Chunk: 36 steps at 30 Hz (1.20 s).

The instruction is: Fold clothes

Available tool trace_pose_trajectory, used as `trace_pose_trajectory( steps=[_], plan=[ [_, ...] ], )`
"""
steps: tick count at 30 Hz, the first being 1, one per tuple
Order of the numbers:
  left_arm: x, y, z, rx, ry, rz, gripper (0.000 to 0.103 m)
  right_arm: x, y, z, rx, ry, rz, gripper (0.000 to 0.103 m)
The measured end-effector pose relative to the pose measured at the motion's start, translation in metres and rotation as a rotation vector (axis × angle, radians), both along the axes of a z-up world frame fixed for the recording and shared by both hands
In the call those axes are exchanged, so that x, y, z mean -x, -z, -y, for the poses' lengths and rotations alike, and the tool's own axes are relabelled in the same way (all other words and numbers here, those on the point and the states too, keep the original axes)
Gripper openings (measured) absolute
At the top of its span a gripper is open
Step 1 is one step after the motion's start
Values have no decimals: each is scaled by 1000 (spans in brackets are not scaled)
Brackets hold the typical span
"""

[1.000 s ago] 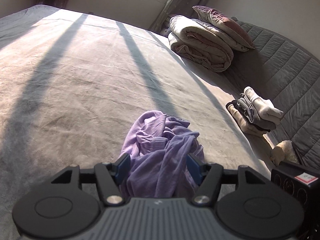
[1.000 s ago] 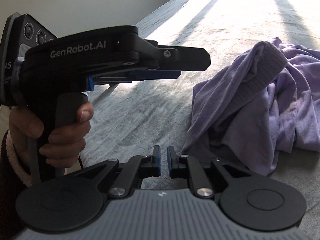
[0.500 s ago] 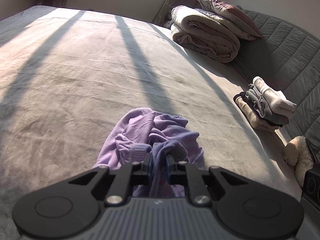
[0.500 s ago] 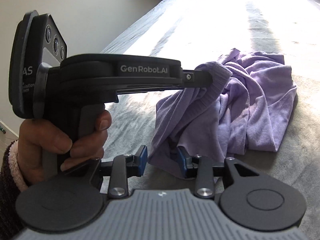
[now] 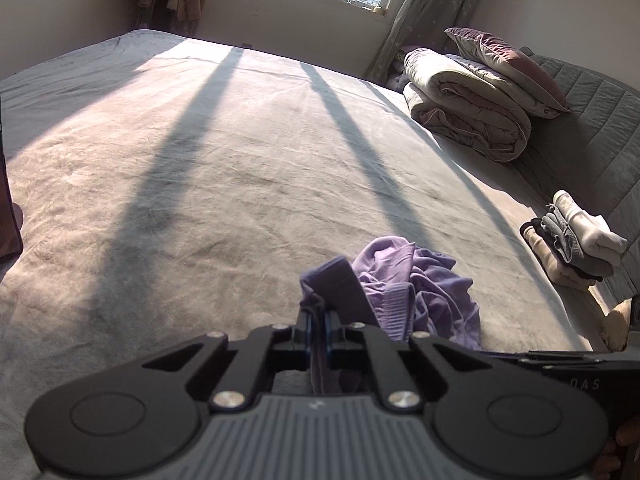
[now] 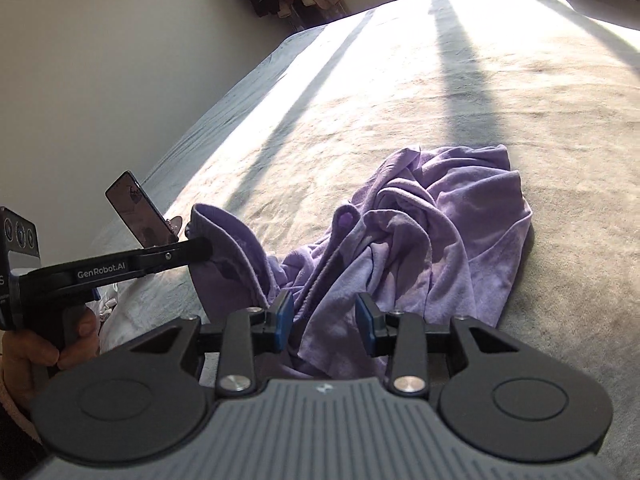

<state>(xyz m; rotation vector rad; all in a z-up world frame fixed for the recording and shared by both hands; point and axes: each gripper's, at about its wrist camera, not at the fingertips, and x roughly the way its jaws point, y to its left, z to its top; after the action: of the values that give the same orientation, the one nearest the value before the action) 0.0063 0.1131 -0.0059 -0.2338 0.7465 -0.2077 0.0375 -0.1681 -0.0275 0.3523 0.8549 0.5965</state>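
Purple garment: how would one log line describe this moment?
left gripper: shut on purple garment | right gripper: open, cloth between | garment: crumpled on bed

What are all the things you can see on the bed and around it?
purple top: one, lilac, crumpled on bed
bed cover: one, grey, under everything
folded duvet: one, beige, far corner
pillow: one, maroon, on duvet
folded clothes: one stack, cream and grey, by headboard
phone: one, dark, propped at bed edge
left tool: black, shut on the top's edge
right tool: black, open over the top
hand: one, gripping left tool's handle
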Motion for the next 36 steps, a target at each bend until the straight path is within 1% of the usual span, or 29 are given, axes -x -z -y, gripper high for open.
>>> trace_pose_trajectory(
  steps=[5,8,12,16,19,22,24,26,27,32,34,35,36],
  plan=[
    [16,12,-21,-9,22,-38,6,-7,4,1,-30,11,-18,39],
    [24,22,-27,-28,53,-64,6,-10,5,-1,-63,9,-42,39],
    [32,39,-34,-29,83,-105,6,-17,6,-8,-87,23,-83,39],
    [37,54,-35,-21,127,-123,6,-26,-1,-22,-65,37,-75,39],
    [41,58,-36,-20,167,-107,6,-37,-4,-41,-15,52,-77,39],
    [41,57,-40,-16,195,-77,8,-47,-3,-63,96,82,-84,39],
    [41,54,-46,-1,209,-40,18,-52,0,-77,180,98,-81,39],
    [40,52,-53,19,208,-3,41,-55,3,-86,234,105,-80,39],
    [38,52,-56,27,205,9,44,-56,4,-90,257,114,-85,39],
    [23,62,-72,119,178,29,45,-60,6,-102,327,158,-102,38],
    [15,69,-76,162,166,10,42,-62,6,-109,359,164,-95,29],
    [12,73,-77,181,162,-3,40,-63,5,-112,375,168,-91,19],
    [9,74,-77,192,159,-9,30,-64,5,-115,388,173,-86,14]
  ],
)
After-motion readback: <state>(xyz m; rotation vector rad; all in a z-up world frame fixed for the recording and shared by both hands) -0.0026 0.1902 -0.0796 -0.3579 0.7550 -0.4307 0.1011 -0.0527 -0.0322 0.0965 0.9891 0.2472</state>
